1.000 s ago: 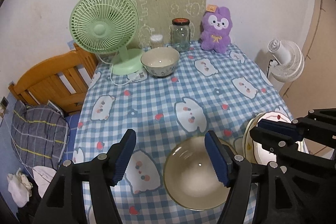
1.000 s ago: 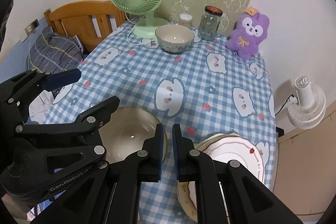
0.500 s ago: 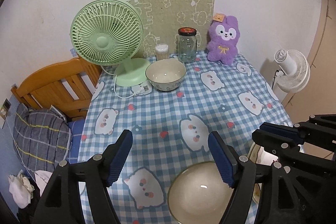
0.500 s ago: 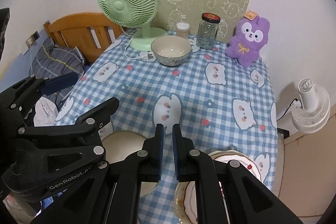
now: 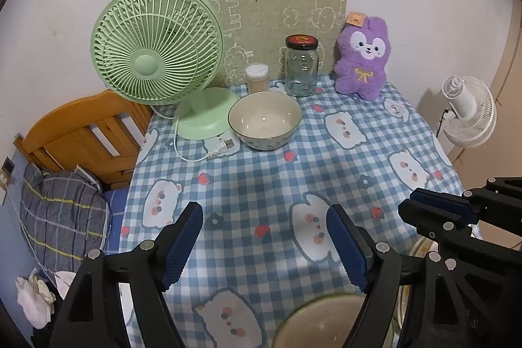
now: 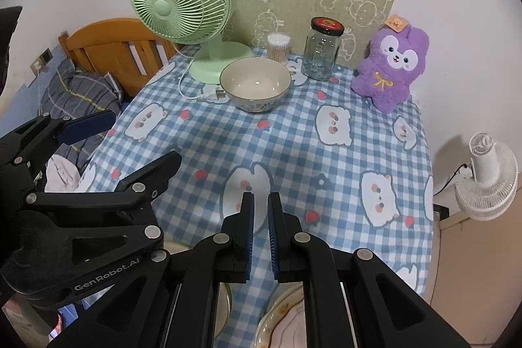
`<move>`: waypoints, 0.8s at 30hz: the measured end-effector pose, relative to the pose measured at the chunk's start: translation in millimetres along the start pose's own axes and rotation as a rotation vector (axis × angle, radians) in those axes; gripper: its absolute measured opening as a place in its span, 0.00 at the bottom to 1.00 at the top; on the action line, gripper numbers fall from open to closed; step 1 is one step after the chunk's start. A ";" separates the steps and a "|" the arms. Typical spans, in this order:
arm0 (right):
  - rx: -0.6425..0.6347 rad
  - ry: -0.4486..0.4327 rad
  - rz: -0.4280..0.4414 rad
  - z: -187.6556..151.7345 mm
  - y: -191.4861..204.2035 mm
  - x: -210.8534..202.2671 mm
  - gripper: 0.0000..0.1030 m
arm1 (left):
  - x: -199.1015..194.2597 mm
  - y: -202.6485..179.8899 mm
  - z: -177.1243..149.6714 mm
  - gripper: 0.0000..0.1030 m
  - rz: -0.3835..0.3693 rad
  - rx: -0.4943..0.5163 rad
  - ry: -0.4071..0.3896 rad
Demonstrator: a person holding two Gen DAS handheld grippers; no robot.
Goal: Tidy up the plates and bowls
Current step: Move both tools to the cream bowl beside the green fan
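Note:
A cream bowl with a patterned outside [image 5: 264,119] [image 6: 255,87] stands at the far end of the checked tablecloth [image 5: 248,185], beside the fan's base. A second, wider bowl [image 5: 323,325] [image 6: 225,299] shows only at the bottom edge, below my left gripper [image 5: 264,237] [image 6: 130,144]. That gripper's jaws are opening, with only cloth between them. My right gripper [image 6: 261,227] [image 5: 434,211] is shut with nothing in it. Stacked plates [image 6: 284,315] [image 5: 421,247] lie under it, mostly hidden.
A green fan [image 5: 156,44] with its plug and cord [image 5: 218,149], a cotton-swab tub [image 5: 257,77], a glass jar [image 5: 301,67] and a purple plush [image 5: 363,57] line the far wall. A wooden bed frame [image 5: 88,126] lies left, a white floor fan [image 5: 469,113] right.
Both grippers moved toward the far end of the table. The near bowl and plates slid to the bottom edge of the views, the far bowl looms larger. The left jaws widened.

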State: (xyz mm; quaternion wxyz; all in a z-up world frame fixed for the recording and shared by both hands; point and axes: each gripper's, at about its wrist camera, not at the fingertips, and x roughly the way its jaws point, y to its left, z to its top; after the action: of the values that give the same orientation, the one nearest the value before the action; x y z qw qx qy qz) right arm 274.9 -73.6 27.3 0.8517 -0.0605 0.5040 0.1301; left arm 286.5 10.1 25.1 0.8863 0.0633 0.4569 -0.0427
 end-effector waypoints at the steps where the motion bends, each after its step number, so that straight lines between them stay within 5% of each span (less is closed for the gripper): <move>1: 0.004 0.006 0.001 4.3 -1.0 4.0 0.11 | 3.6 1.1 3.5 0.78 0.002 0.000 0.001; 13: 0.011 -0.037 -0.041 46.8 -7.8 27.6 0.02 | 41.4 15.4 41.3 0.78 0.029 -0.007 0.007; 24: 0.071 0.027 0.015 90.0 -21.3 72.6 0.03 | 80.0 25.0 66.8 0.78 0.039 -0.014 0.015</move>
State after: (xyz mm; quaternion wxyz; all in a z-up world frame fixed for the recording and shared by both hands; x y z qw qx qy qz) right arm 390.0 -61.3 6.9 0.8455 -0.0284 0.5202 0.1176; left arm 389.8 23.3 0.1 0.8839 0.0662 0.4624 -0.0216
